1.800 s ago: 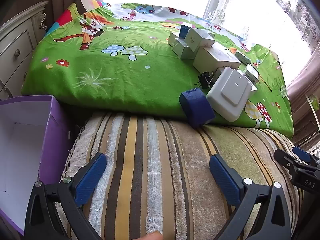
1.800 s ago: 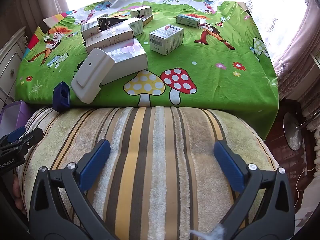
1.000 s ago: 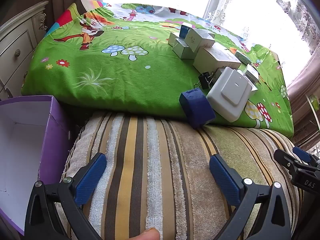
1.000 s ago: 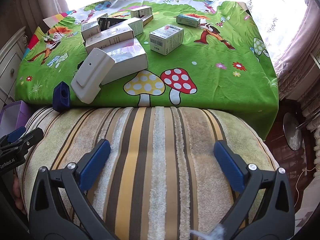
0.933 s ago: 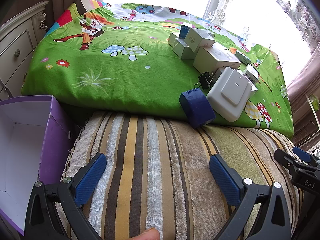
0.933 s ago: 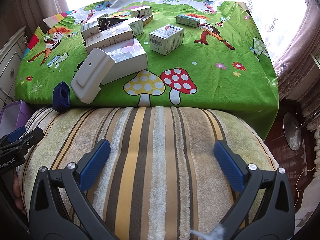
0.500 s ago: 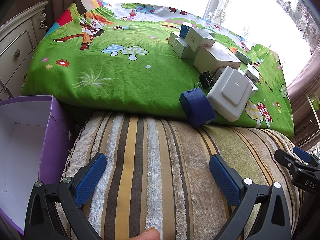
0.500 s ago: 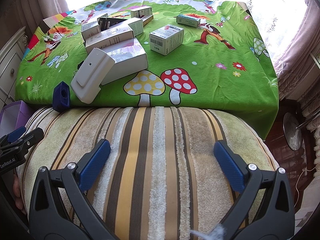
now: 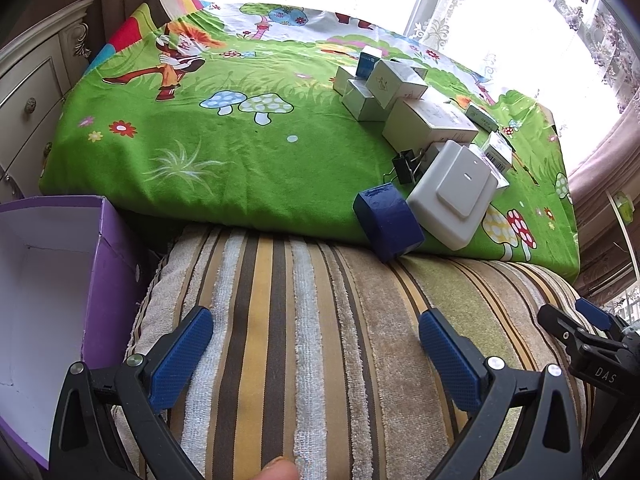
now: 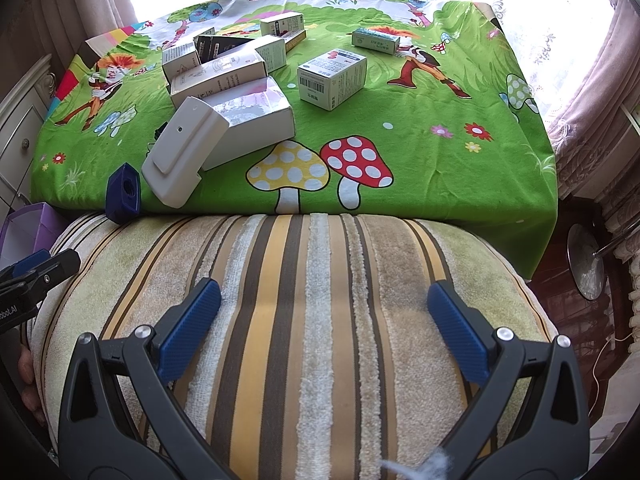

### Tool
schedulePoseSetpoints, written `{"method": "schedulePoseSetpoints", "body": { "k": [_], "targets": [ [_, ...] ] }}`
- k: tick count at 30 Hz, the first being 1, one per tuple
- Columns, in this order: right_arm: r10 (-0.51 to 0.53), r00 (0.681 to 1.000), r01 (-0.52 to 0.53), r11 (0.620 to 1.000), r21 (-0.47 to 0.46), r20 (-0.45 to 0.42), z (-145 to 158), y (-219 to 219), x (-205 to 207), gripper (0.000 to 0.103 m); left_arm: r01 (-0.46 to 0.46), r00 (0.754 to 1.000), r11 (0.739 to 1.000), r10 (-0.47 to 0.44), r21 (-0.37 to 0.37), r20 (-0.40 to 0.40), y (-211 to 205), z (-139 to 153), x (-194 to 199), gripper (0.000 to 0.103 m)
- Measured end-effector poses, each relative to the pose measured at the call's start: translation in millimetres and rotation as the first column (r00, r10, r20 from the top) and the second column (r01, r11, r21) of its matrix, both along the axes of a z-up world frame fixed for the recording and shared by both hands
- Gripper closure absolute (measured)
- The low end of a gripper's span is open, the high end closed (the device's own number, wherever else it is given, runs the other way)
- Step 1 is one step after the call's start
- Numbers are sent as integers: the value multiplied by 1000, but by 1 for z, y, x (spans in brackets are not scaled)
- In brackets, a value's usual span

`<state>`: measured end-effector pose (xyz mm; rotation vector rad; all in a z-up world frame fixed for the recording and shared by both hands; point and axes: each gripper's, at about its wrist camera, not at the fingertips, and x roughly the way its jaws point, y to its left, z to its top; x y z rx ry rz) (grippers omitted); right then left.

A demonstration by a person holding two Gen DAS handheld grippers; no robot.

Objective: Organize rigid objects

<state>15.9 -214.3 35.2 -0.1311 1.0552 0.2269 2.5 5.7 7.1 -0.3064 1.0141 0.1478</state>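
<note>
- Nothing has shifted since the earlier frames: both my tongs hang where they were, and every box on the cloth lies as before.
- My left gripper (image 9: 316, 350) gapes wide over the striped cushion (image 9: 320, 320), holding nothing; a fingertip (image 9: 278, 470) shows at the bottom edge of that view.
- My right gripper (image 10: 324, 318) is spread just as wide above the same cushion, also empty.
- Off to my left, beside the cushion, stands the purple box (image 9: 108, 280), open, its white inside bare as far as I can see.
- At the near edge of the green cartoon cloth (image 10: 440, 160) sits the dark blue block (image 9: 387, 226), tipped against the cushion's far edge; from the right it shows a round hole in one face.
- Just beside it the white flat device (image 10: 180, 156) leans tilted on a white carton (image 10: 256, 116), with a black binder clip (image 9: 405, 166) close behind it in the left view.
- Beyond that comes a cluster of small white cartons (image 10: 218, 74), touching and overlapping, one black box (image 10: 220, 46) among them.
- Apart to the right stands a barcode-printed medicine box (image 10: 332, 78), alone on the cloth.
- Farthest off lies a green-and-white carton (image 10: 376, 40) near the bright window.
- White drawers (image 9: 28, 92) flank the cloth on the left.
</note>
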Motion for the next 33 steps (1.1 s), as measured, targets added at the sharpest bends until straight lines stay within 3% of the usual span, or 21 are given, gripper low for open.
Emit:
{"method": "schedulePoseSetpoints", "body": {
  "k": [11,19,29,33],
  "targets": [
    [-1,1000,1,1000,0,0,0,0,0,0,28,1000,999,-28,19,11,-6,8,2,0],
    [0,1000,0,1000,1,0,0,0,0,0,46,998,994,-50,102,41,-11,23,12,0],
    [0,1000,0,1000,2,1,0,0,0,0,55,997,988,-63,147,48,-12,28,36,0],
    [0,1000,0,1000,2,1,1,-1,0,0,60,996,989,-68,133,55,-11,30,41,0]
  ]
}}
